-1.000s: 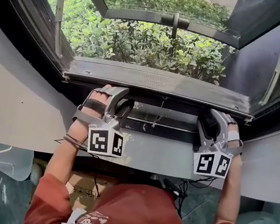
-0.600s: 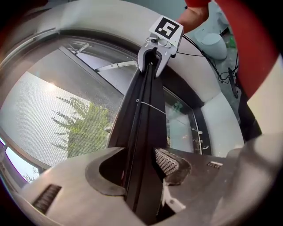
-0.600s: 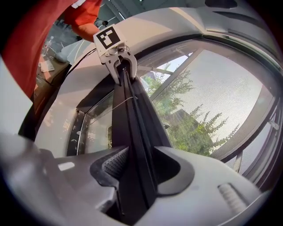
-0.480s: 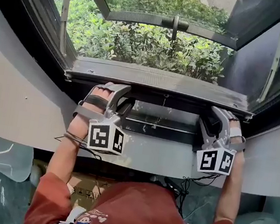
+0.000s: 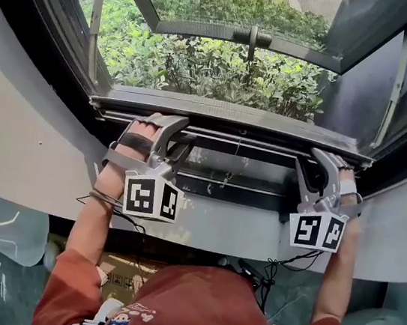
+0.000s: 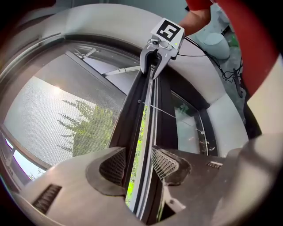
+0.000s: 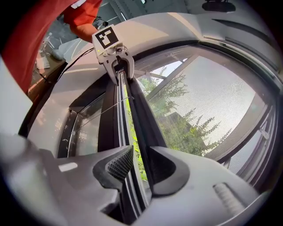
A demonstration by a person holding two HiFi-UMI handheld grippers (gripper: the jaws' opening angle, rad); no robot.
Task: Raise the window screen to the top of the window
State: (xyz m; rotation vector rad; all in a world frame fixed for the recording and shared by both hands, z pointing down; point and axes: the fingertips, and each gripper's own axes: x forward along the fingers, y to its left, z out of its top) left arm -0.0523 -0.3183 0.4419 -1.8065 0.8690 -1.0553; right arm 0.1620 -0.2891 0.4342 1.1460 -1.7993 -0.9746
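The window screen's grey bottom bar (image 5: 233,115) runs across the window opening, a little above the dark sill track (image 5: 230,188). My left gripper (image 5: 173,137) holds its left part and my right gripper (image 5: 323,164) its right part. In the left gripper view the bar (image 6: 132,128) passes between the jaws of the left gripper (image 6: 138,165), both pads against it, with the mesh (image 6: 57,114) to the left. In the right gripper view the right gripper (image 7: 140,165) has the bar (image 7: 137,110) between its jaws, which have just been closing onto it.
Beyond the screen an outer sash with a handle (image 5: 252,40) is swung open on stay arms (image 5: 96,21) over green bushes (image 5: 203,63). A curved pale sill (image 5: 216,228) lies below the grippers. Cables (image 5: 263,269) and a cardboard box (image 5: 115,270) sit under it.
The bar and both grippers have risen slightly, so more of the dark track shows beneath the bar. The right gripper's jaws have narrowed onto the bar.
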